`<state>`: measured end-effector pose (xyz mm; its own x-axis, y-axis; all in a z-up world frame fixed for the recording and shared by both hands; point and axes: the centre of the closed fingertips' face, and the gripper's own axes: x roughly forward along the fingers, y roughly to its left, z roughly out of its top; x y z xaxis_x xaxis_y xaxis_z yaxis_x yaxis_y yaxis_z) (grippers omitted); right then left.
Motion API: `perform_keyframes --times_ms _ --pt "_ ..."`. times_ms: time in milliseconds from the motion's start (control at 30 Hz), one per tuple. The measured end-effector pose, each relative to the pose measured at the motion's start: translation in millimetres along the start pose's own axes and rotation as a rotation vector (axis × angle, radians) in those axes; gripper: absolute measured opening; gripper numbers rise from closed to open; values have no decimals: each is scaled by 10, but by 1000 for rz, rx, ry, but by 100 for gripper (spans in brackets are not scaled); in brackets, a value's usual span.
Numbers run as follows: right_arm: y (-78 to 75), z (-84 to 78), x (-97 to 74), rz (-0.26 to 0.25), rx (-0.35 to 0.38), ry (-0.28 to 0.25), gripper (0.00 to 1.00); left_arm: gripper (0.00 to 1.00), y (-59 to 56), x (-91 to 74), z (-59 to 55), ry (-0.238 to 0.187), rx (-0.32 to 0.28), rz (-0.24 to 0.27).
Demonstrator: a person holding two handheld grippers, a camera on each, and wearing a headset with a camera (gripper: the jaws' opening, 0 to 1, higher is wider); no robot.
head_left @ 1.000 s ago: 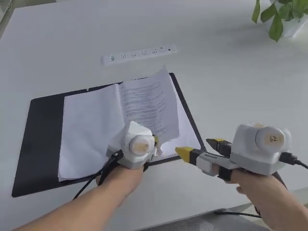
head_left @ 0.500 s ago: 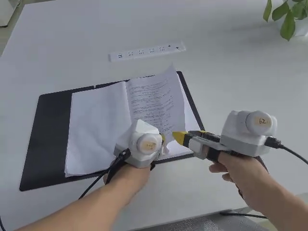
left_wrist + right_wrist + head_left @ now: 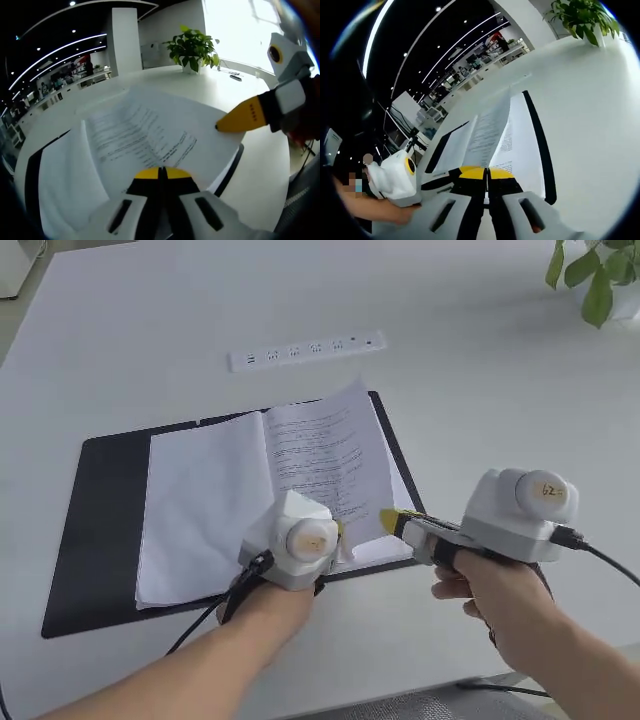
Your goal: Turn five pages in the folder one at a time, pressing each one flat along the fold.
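At the folder's (image 3: 105, 500) near edge, your left gripper (image 3: 161, 172) has its fingers clamped on the bottom of the lifted page (image 3: 320, 455). Your right gripper (image 3: 392, 522) has its fingers together, tip touching that page's right edge. The folder lies open on the worktop (image 3: 480, 390), with a power strip (image 3: 305, 350) beyond it.

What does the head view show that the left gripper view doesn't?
Head view: the power strip and the person's arms. Left gripper view: a white pillar and ceiling lights, beyond the left tool shut on the lifted page. Both: that page, the black folder, the right tool and the plant.
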<state>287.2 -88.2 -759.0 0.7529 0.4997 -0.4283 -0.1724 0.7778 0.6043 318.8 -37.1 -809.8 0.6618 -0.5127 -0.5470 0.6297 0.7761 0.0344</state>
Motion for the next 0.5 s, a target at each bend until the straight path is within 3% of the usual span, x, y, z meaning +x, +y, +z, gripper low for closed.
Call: perform_keyframes --times_ms 333,500 --pt "121 41 5 28 13 -12 0 3 -3 -27 16 3 -54 -10" --pt "165 75 -29 38 19 -27 0 12 38 -118 21 17 -79 -14"
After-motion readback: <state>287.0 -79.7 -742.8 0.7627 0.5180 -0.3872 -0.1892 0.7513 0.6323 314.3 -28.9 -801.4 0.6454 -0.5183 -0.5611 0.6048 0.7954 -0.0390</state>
